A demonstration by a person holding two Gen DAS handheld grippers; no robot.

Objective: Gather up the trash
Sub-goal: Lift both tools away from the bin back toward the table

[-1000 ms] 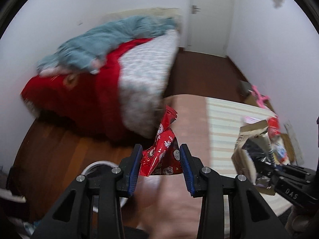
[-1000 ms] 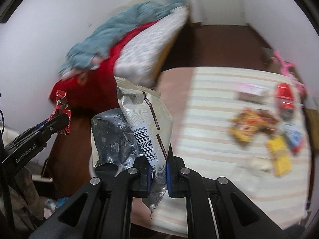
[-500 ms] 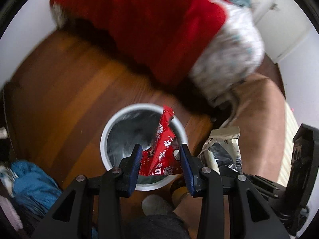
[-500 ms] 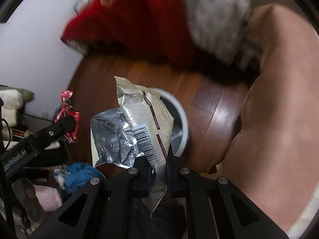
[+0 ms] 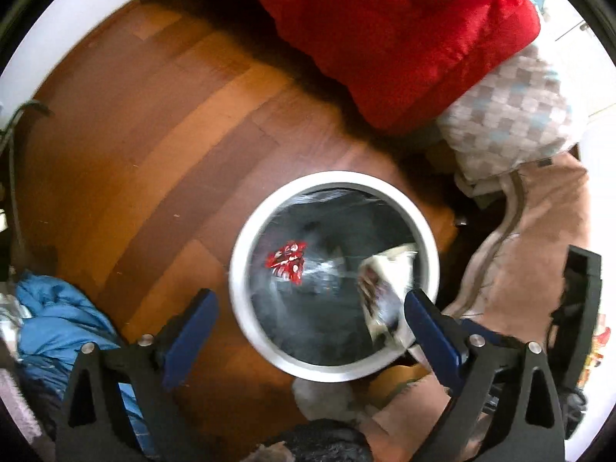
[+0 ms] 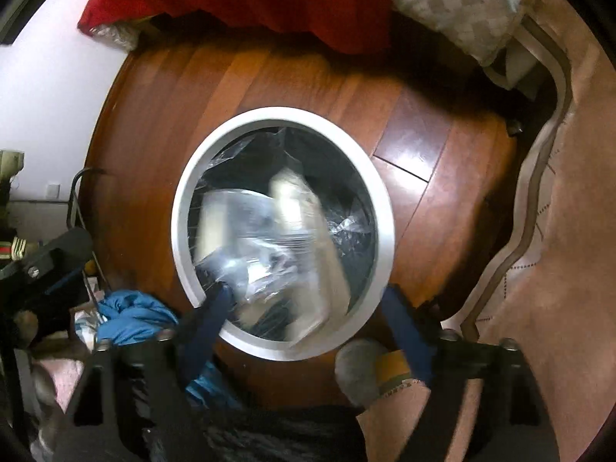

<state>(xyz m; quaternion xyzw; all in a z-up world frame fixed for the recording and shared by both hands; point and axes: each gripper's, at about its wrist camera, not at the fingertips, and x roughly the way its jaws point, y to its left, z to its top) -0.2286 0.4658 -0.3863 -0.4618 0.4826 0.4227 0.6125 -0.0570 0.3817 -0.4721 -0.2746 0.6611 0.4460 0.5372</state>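
Through my left wrist camera, my left gripper (image 5: 308, 327) hangs over the bin (image 5: 246, 246), its jaws just sprung wide with nothing between them. The red wrapper (image 5: 287, 263) I let go lies down in the dark liner, and the pale wrapper (image 5: 387, 287) is a blur near the right rim. The floor (image 5: 154, 146) around the bin shows no litter, though the red blanket (image 5: 385, 30) and the picture's edge cut off much of the room.

Through my right wrist camera, my right gripper (image 6: 308, 315) has also just released, jaws apart and clear of the pale wrapper (image 6: 277, 246), which is smeared inside the bin (image 6: 385, 215); I cannot tell whether it has landed. Both pieces look delivered. Whether more trash waits elsewhere I cannot see from here.
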